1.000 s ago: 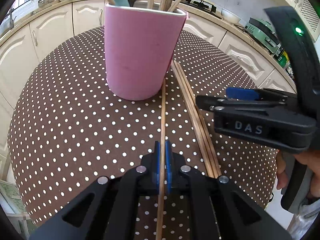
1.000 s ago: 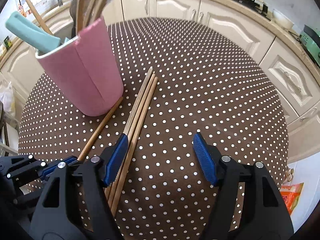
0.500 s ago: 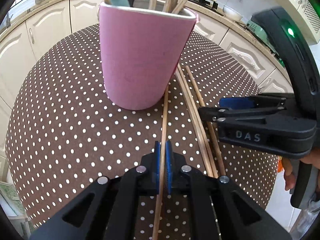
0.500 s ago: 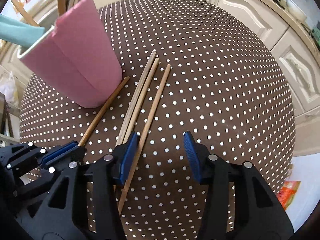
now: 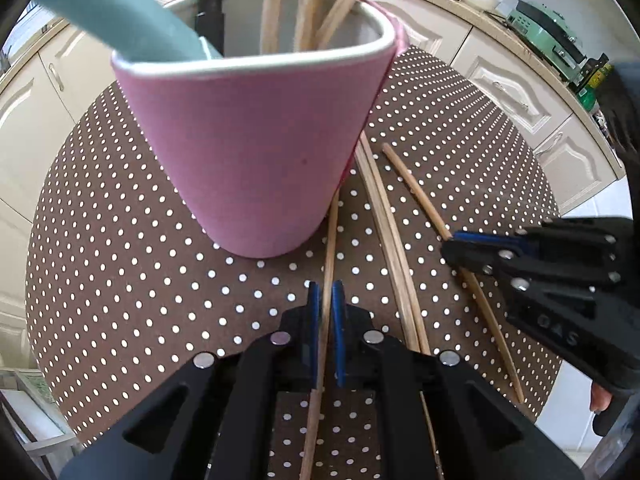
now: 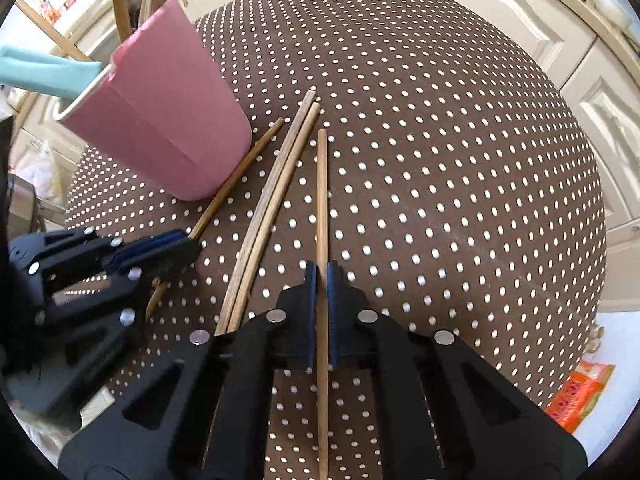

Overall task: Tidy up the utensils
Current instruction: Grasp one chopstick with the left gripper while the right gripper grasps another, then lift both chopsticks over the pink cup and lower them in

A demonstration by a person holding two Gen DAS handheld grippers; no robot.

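While both grippers point down at the brown polka-dot table [image 6: 440, 128], each is clenched on 1 wooden chopstick. The left gripper [image 5: 326, 300] pinches a chopstick [image 5: 331, 236] between its blue pads; this stick runs forward along the tabletop, its far part passing beside the base of the pink utensil holder [image 5: 260, 152], just beside it or touching. The right gripper [image 6: 321, 280] has just closed its jaws and now grips another chopstick [image 6: 322, 184], which lies straight ahead on the table, apart from the rest. Between the 2 held sticks, a pair of chopsticks [image 6: 276, 192] lies side by side, touching each other, not gripped. The holder stands upright on the table and already contains several wooden chopsticks [image 5: 304, 4], a teal-handled utensil [image 5: 120, 20] leaning over its rim, and a dark-handled utensil [image 5: 210, 8]. Cream kitchen cabinets [image 6: 500, 4] surround the table, and a green appliance [image 5: 548, 36] sits on the counter.
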